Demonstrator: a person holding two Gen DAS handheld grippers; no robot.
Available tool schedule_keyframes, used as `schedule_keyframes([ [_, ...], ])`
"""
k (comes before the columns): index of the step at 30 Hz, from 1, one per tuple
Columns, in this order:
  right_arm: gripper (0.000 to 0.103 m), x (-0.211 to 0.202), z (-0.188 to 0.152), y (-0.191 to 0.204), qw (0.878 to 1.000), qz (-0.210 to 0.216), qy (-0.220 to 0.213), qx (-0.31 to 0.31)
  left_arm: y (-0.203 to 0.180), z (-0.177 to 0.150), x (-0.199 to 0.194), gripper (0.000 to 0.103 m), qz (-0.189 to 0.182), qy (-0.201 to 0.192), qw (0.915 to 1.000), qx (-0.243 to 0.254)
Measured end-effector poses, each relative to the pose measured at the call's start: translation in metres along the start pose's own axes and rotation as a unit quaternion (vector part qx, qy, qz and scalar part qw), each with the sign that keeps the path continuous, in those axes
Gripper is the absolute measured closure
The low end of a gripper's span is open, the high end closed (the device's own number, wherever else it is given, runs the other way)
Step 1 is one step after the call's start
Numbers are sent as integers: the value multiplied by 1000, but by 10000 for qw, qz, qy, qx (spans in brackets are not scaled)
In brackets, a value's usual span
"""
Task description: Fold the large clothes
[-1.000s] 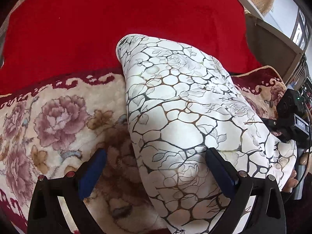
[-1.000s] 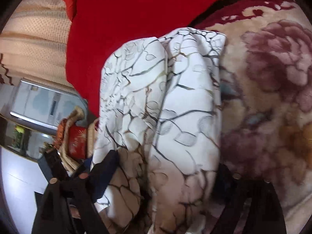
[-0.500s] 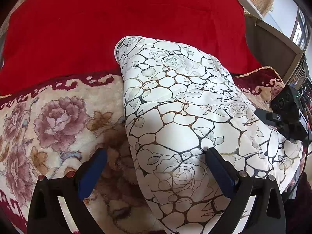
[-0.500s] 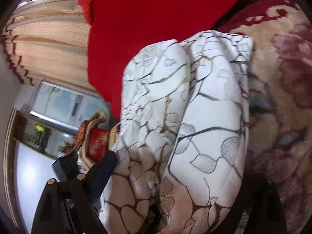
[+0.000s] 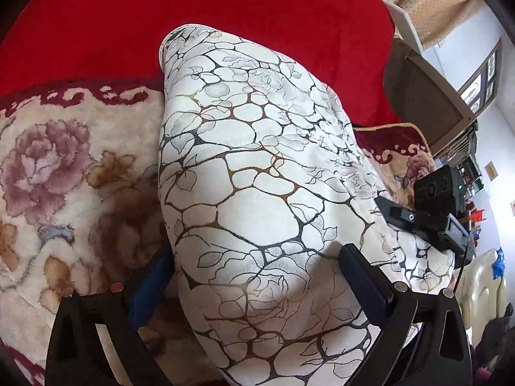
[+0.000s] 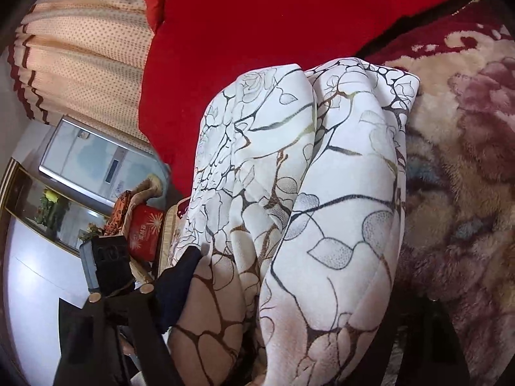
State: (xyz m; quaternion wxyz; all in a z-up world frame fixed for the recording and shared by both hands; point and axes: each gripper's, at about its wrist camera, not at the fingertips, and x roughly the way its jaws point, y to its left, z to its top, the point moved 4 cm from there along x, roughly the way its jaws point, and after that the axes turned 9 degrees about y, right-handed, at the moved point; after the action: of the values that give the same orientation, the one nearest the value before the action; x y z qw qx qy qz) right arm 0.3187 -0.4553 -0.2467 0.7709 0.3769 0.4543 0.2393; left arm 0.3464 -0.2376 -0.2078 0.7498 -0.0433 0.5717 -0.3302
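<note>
**Both grippers straddle the folded white garment on the sofa**

The white garment [image 5: 257, 193], printed with black and brown vein-and-rose lines, sits as a thick folded bundle on the floral plush cover [image 5: 64, 177], its far end against the red cushion [image 5: 225, 16]. In the right wrist view the bundle [image 6: 322, 209] shows two or three stacked layers with rounded fold edges, so the fold looks mostly built, likely a late fold or a carry.

Left gripper [image 5: 257, 276]: fingers spread wide, one blue pad on each side of the bundle's near end, touching or just beside the cloth. Probably bracing so the layers don't slump. A real squeeze can't be confirmed.

Right gripper [image 6: 289, 289]: left finger [image 6: 177, 280] lies against the bundle's side; the other is hidden behind the cloth, so whether it clamps or only cups I cannot tell. From the left view it [image 5: 428, 212] sits at the bundle's right end, which suggests support from both ends to keep the shape.

Risk: slippery, bulky layers may splay if one end is let go.
</note>
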Motion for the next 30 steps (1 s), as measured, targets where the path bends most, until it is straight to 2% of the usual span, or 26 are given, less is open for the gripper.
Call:
schedule_keyframes([
  [6,23,0,-4,3,10000,-3,-59,12,2,-4,-5,6,-215,-161,9996,-79],
  [11,27,0,-8,4,10000,-24,-79,-21,4,-1,-10,6,-718,-368,9961,-356],
  [13,29,1,-11,7,9999,5,-108,-12,1,-1,-15,6,-771,-469,9953,-339],
  [16,32,0,-12,14,9998,34,-146,-89,-4,0,-18,6,-696,-577,9958,-161],
  [20,37,3,-14,9,9999,-11,-126,-32,4,-1,-3,8,-360,-322,9986,-232],
  [23,38,3,-17,13,9998,-97,-148,-96,6,-1,-10,15,-436,-470,9973,-353],
  [28,41,-2,-19,23,9995,-78,-261,-163,6,-5,-20,31,-268,-648,9973,-236],
  [30,42,-4,-20,32,9991,-68,-317,-268,6,-3,-29,43,-260,-788,9964,-176],
])
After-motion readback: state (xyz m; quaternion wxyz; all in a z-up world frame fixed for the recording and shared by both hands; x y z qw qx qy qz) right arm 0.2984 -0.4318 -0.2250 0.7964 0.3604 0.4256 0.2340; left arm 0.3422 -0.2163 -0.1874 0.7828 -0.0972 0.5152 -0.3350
